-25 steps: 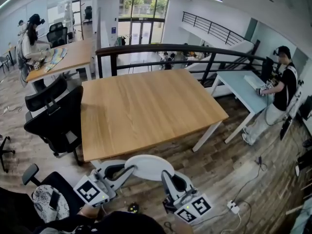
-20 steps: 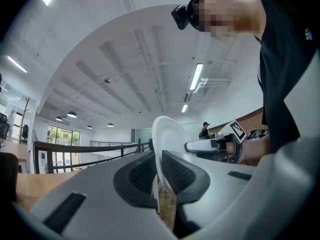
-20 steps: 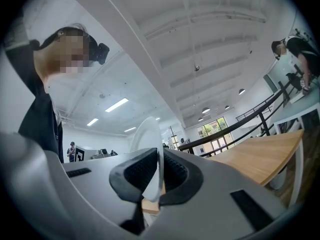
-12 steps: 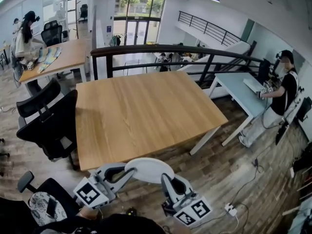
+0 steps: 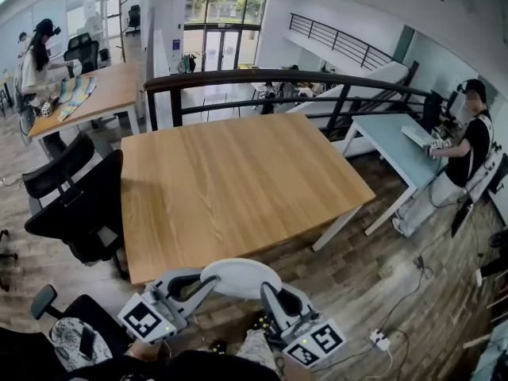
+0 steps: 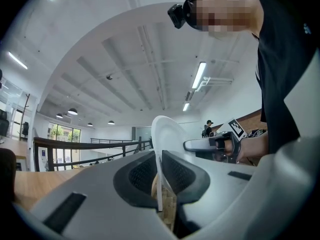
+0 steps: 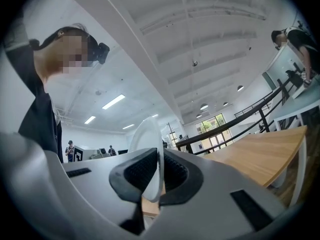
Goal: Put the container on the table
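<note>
wooden table [image 5: 238, 181] ahead | white container [image 5: 240, 277] clamped between left tool [image 5: 203, 281], right tool [image 5: 271, 293]

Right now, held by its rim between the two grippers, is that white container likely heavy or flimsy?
Probably light: the white container hangs from thin rim pinches by the left gripper and right gripper. Its wall looks thin edge-on, so it may flex. Broad and shallow, it should sit flat on the table, unlikely to tip.

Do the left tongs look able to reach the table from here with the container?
Probably yes. The left tongs and right tongs both grip the container just short of the table's near edge, and that edge looks bare, with nothing between.
</note>
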